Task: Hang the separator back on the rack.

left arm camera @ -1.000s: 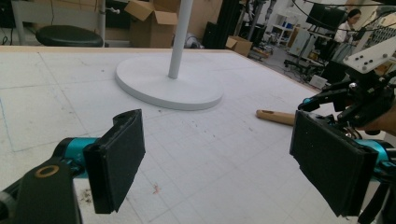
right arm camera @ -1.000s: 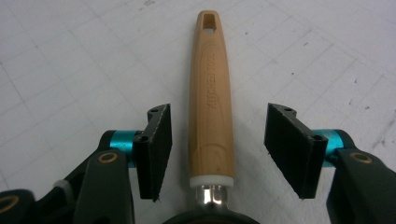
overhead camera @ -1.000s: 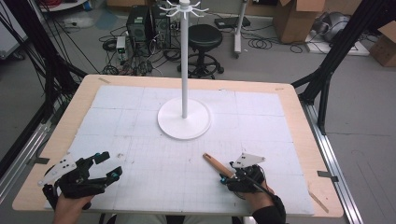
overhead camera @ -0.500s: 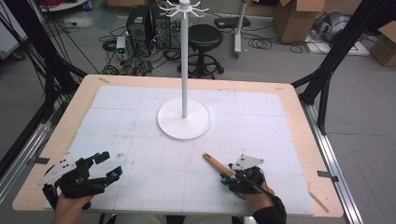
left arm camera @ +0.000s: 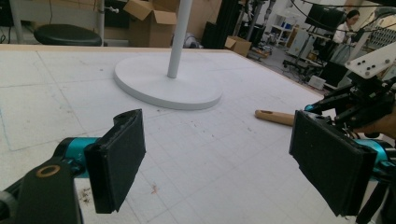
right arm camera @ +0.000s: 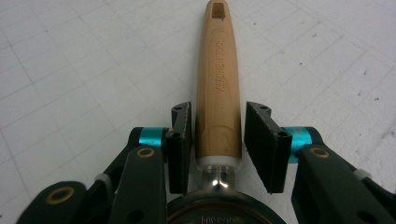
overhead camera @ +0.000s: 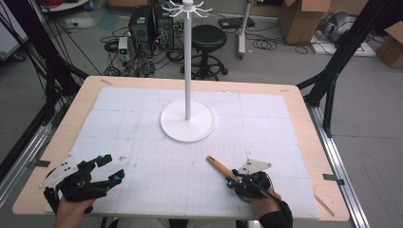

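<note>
- The wooden handle (right arm camera: pixel 218 84) lies flat on the surface near its front edge, right of the middle, and belongs to a utensil whose metal neck runs back under the right gripper (right arm camera: pixel 218 140).
- Its long axis runs straight up the right gripper view, with the end that has the hanging hole pointing away from the jaws; in the high view the handle (overhead camera: pixel 219 167) slants toward the white stand (overhead camera: pixel 187 124) at the middle of the surface.
- The right gripper's jaws straddle the handle's thick end, one pad on either side. They have just been closing, and a thin gap remains on each side, so I judge it not yet gripped.
- The jaws already stand square to the handle's axis, so closing further should pinch it.
- The left gripper (overhead camera: pixel 102 170) hovers near the front left corner, well apart from the handle, with its jaws wide and nothing between them.
- The right hand (overhead camera: pixel 259 192) is far nearer.
</note>
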`<action>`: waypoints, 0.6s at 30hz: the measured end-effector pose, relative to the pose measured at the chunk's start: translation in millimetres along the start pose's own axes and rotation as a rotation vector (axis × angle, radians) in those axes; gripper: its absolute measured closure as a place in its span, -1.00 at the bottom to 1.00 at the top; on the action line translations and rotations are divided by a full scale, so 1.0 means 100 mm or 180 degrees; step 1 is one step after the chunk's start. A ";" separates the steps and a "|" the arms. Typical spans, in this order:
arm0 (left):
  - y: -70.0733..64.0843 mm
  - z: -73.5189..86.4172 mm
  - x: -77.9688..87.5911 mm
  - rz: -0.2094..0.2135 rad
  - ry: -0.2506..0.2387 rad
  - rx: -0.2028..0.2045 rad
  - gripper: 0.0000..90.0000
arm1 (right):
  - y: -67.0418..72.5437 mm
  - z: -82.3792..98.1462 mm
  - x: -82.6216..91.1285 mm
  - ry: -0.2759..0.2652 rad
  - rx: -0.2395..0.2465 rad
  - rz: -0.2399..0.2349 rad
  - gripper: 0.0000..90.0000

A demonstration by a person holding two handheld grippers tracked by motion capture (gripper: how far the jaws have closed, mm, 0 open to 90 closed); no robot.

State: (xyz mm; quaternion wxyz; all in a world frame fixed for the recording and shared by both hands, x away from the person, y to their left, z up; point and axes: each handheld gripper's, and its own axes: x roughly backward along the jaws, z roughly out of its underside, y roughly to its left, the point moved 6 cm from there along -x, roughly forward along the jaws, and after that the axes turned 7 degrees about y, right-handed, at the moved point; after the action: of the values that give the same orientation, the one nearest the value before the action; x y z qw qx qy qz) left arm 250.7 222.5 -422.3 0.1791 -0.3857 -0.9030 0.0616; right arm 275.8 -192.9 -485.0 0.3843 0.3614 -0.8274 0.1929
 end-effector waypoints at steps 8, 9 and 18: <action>0.00 0.00 0.00 0.0007 0.0002 0.0000 -0.58 | -0.01 -0.01 0.00 -0.0006 0.0055 0.0045 0.47; 0.00 0.00 0.00 0.0004 0.0009 -0.0005 -0.58 | -0.01 -0.01 0.00 0.0001 0.0042 0.0039 0.47; 0.00 0.00 -0.01 0.0007 0.0007 -0.0007 -0.58 | -0.03 -0.01 -0.01 0.0004 -0.0050 -0.0050 0.48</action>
State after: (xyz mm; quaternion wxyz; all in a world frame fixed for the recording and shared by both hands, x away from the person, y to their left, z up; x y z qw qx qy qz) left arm 251.0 221.9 -422.5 0.1796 -0.3870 -0.9024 0.0603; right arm 278.9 -194.0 -485.6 0.3891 0.3647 -0.8258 0.1837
